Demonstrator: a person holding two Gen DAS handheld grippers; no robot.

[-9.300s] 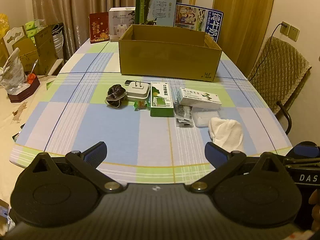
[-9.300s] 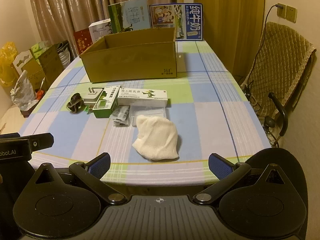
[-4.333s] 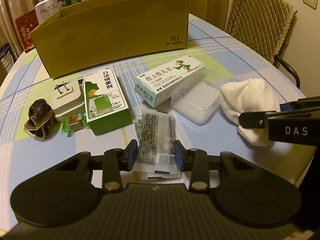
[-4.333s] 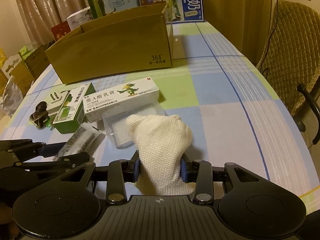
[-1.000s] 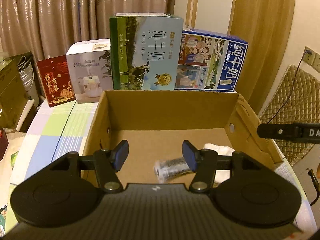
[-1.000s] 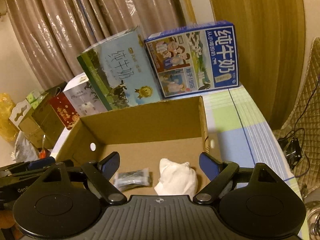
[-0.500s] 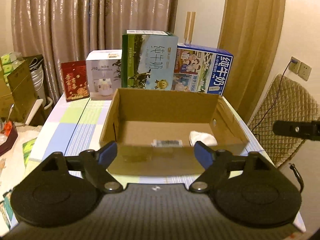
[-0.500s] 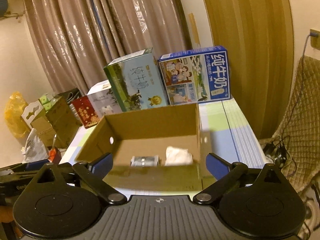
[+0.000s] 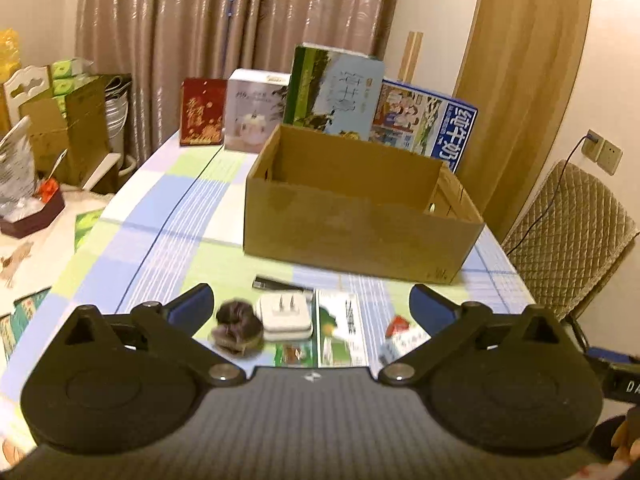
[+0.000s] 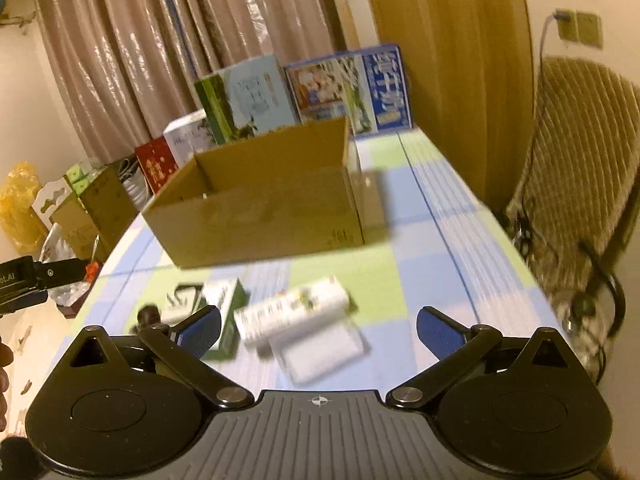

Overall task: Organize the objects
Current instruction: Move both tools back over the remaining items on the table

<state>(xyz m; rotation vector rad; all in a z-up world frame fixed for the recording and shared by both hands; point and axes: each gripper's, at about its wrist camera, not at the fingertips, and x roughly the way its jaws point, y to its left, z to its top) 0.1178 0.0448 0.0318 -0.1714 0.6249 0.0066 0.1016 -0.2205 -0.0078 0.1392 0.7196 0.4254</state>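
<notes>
Surface: oval table (image 9: 168,216) under a blue, green and white checked cloth.
Container: open brown cardboard box (image 9: 356,220) at the far middle; its contents hidden by the near wall.
Loose items: dark fabric scrunchie (image 9: 236,326), white plug adapter (image 9: 285,316), green-and-white carton (image 10: 226,308), long white carton (image 10: 294,314), clear plastic case (image 10: 320,350), in a near row.
Left gripper (image 9: 312,308): opening, nothing between the jaws.
Right gripper (image 10: 318,328): opening, likewise holding nothing.

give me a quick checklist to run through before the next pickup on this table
1. Left gripper empty: ok, jaws opening, nothing between them.
2. Right gripper empty: ok, jaws opening, nothing between them.
3. Cardboard box upright, top open: ok.
4. Items left to collect: ok, the white plug, green box, dark scrunchie and long white box lie in front of the box.
5. Room in the box: cannot tell, its floor is hidden.
6. Sharp view of targets: not ok, both views blurred.
</notes>
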